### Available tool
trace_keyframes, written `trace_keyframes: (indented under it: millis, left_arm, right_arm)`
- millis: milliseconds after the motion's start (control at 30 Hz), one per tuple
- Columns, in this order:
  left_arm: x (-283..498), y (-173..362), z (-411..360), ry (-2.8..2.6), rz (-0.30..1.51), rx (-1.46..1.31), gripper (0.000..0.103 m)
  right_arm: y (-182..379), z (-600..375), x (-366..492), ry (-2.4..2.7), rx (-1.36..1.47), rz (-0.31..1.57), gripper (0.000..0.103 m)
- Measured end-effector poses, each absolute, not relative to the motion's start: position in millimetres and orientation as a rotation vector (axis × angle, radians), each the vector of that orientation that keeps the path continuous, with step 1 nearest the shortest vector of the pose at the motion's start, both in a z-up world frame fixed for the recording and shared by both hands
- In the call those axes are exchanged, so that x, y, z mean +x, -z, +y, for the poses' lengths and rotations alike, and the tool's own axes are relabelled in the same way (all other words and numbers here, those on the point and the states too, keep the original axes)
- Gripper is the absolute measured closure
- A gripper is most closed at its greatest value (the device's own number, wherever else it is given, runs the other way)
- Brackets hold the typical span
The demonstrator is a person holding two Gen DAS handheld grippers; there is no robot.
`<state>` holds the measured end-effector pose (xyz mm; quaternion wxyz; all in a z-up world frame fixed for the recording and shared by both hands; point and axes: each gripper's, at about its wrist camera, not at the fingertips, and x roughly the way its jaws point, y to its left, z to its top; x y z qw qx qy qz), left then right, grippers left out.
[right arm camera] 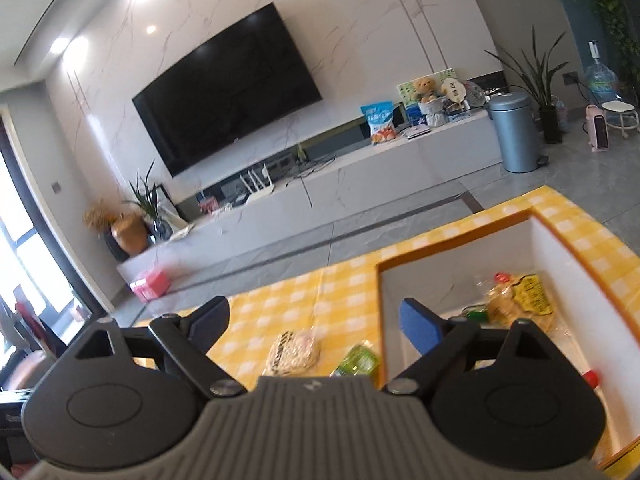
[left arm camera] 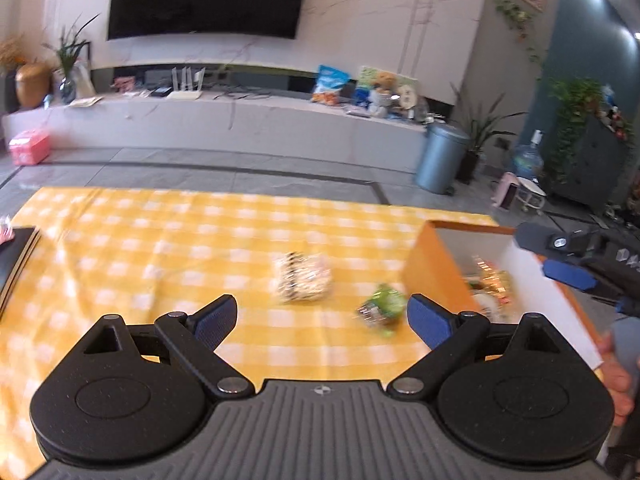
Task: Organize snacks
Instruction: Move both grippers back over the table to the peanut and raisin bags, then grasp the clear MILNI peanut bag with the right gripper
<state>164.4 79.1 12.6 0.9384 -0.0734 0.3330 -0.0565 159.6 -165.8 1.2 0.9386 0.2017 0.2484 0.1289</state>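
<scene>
Snacks [left arm camera: 303, 282]: 2 on cloth [left arm camera: 120, 248], both claws [left arm camera: 322, 317] [right arm camera: 316, 322] spread, empty.

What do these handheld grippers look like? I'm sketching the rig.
The left gripper and right gripper match: black hinged linkages with silver pivot pins, round black discs on a ribbed grey body, jaws faced with textured blue pads.

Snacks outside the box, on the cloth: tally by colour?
White-and-black packet: 1
Green packet: 1
Total: 2
Both lie on the yellow check cloth, left of the orange box; neither is held.
</scene>
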Motion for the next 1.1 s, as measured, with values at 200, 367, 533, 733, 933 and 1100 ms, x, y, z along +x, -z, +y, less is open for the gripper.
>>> trace_keyframes:
  millis: [200,367,533,733,933,1100]
  left_arm:
    - [176.8,32.4,126.6,0.056,0.741,-0.217,0.000]
    - [177.9,71.0,168.8,-0.003,0.807,-0.281,0.000]
    - [186.7,95.5,197.2,-0.056,0.862,-0.389,0.000]
    - [191.6,110.0,204.7,-0.109,0.905,-0.377,0.000]
    - [192.4,111.3,199.0,-0.139,0.917,-0.312,0.000]
    - [192.1,110.3,191.5,-0.123,0.921,-0.291,0.000]
  right_arm:
    - [9.4,-121.9,165.0,-0.244,0.353,0.596,0.013]
    - [29.3,-87.9,181.9,-0.229,0.355,0.691,0.013]
    - [48.3,-65.3,207.9,-0.230,0.397,0.761,0.013]
    - [74.7,-32.8,231.8,-0.173,0.259,0.778,0.013]
    - [100.7,-7.4,263.1,-0.025,-0.076,0.762,0.013]
    - [112.6,-4.9,286.8,-0.067,-0.283,0.794,0.013]
